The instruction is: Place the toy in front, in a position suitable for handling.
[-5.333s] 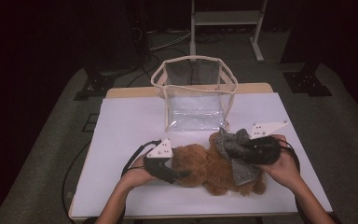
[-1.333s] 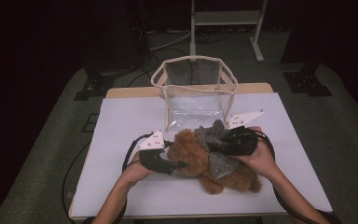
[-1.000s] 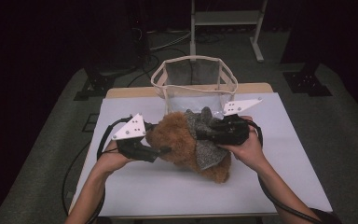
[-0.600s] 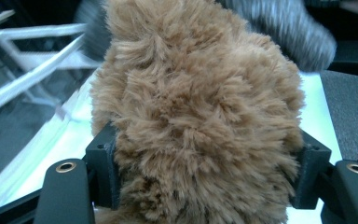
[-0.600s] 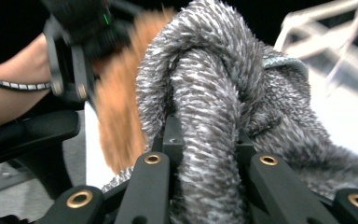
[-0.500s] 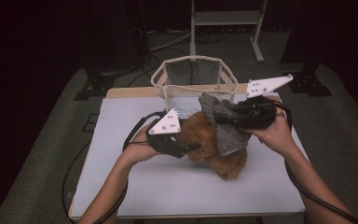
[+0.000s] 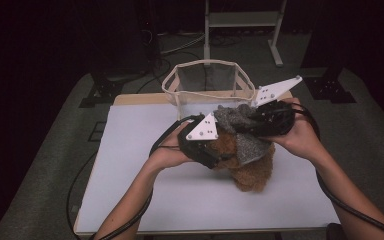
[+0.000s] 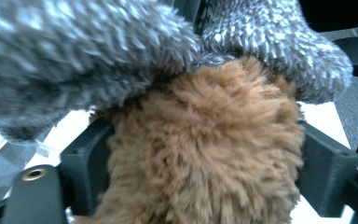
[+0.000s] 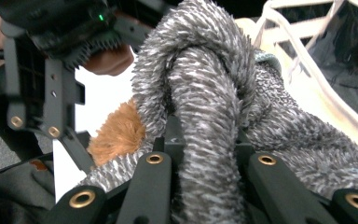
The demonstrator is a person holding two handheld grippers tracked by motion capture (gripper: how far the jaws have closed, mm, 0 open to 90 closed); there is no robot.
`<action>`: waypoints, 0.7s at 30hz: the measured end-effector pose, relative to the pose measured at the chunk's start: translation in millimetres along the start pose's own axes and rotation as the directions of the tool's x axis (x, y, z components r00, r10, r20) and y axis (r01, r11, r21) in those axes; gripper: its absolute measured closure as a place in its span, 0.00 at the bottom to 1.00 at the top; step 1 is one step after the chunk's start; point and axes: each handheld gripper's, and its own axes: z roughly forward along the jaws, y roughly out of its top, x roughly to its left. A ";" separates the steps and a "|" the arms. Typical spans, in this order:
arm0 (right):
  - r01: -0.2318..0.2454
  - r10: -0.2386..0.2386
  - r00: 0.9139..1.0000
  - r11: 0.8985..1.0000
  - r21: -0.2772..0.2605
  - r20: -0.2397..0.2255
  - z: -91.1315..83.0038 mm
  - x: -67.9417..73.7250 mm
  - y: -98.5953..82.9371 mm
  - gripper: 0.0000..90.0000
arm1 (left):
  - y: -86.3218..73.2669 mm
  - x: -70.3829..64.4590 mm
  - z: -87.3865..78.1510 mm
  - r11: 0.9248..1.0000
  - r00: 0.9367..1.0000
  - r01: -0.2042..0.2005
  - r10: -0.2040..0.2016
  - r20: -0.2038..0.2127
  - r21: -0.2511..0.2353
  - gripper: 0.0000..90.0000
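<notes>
Plush toy (image 7: 250,170), brown: you are clamping it with the left gripper (image 7: 215,159) and its grey scarf (image 7: 250,147) with the right gripper (image 7: 252,125) (both jaws closed on fabric), sharing the load toward the clear bag (image 7: 207,82).

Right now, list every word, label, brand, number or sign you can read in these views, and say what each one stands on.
None: no readable text in any view.
The grey plates on the left gripper and right gripper carry only small dark dots, no letters.
The brown plush toy, its grey knit scarf and the clear bag bear no print; a small pale tag under the scarf is too blurred to read.
</notes>
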 end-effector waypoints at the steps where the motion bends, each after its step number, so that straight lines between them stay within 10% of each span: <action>1: -0.002 0.002 1.000 1.000 0.001 0.001 -1.1 -0.4 -1.5 0.85 | 0.0 0.5 -1.0 1.000 1.000 0.004 -0.004 -0.001 -0.006 0.15; 10: -0.046 0.046 0.999 0.998 -0.047 -0.009 -15.2 -5.2 -16.6 0.85 | -10.0 6.5 -1.2 0.997 0.997 0.079 -0.078 0.023 -0.022 0.09; 15: -0.025 0.026 1.000 0.999 -0.022 0.014 -17.2 -2.5 -14.8 0.84 | -13.6 5.3 4.0 0.995 0.995 0.084 -0.081 0.052 -0.054 0.37; 21: 0.025 -0.025 1.000 0.999 0.026 0.017 -20.4 8.4 13.4 0.85 | 2.5 0.0 10.5 0.996 0.998 0.050 -0.047 0.041 -0.077 0.40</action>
